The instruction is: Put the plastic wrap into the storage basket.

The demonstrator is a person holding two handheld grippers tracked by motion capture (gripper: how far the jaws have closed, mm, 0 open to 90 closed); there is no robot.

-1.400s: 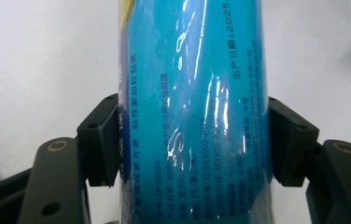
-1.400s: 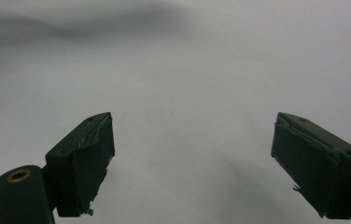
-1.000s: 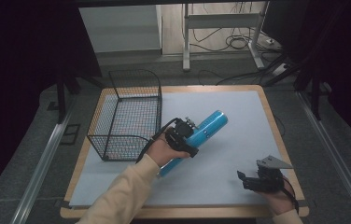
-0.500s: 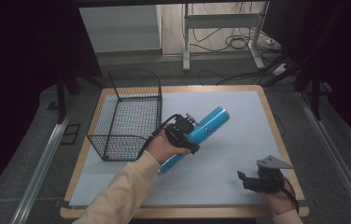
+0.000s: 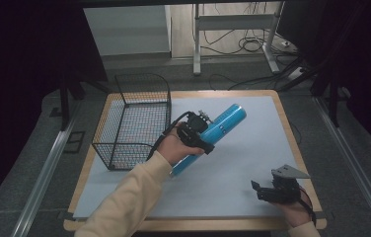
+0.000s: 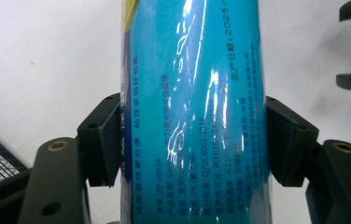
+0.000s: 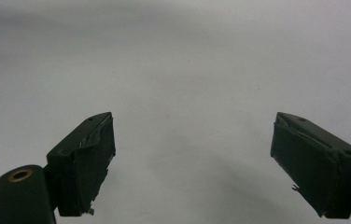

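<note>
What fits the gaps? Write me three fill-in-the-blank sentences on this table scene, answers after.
1. The left gripper is shut on a ____ tube.
2. The wire basket stands to the ____ of that tube in the high view.
3. The right gripper has its jaws ____, with nothing between them.

Missing words: blue; left; open

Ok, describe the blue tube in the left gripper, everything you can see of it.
The blue tube is a long cylinder wrapped in glossy film, printed with small dark text and a date. The left gripper is shut on its middle, one black pad pressed on each side. It lies slanted over the grey mat, upper end pointing away from the wire basket.
</note>
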